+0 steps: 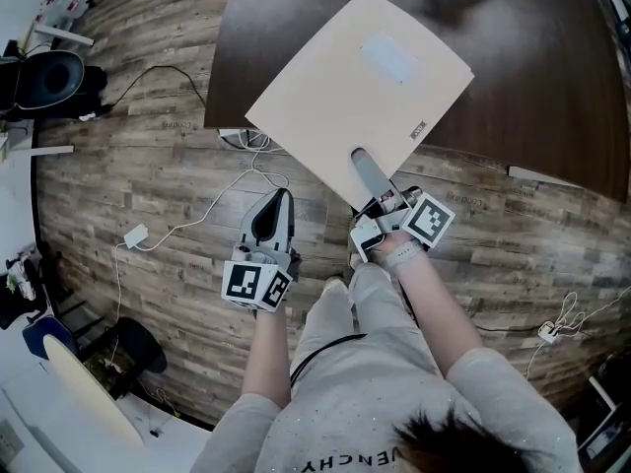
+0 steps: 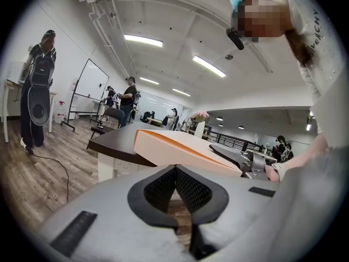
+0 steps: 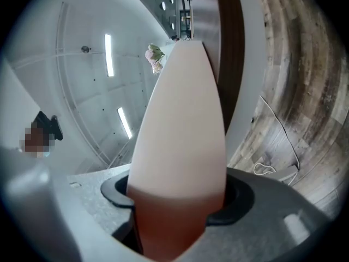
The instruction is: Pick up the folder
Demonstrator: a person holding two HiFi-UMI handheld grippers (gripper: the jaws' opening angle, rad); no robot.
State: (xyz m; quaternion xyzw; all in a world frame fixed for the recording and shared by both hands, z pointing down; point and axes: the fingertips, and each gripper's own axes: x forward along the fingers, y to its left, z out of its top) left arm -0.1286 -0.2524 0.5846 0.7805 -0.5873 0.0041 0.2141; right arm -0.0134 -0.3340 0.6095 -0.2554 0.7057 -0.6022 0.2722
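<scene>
Left gripper (image 1: 280, 200) nearest, over wood floor (image 1: 148, 175), jaws closed together, nothing between them. Right gripper (image 1: 365, 161) clamped on near edge of cream folder (image 1: 345, 92). Folder overhangs front edge of dark table (image 1: 537, 97) beyond

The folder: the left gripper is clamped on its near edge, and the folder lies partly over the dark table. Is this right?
Not quite. It is the right gripper that is clamped on the near edge of the folder, as the right gripper view shows. The folder does lie partly over the dark table.
</scene>
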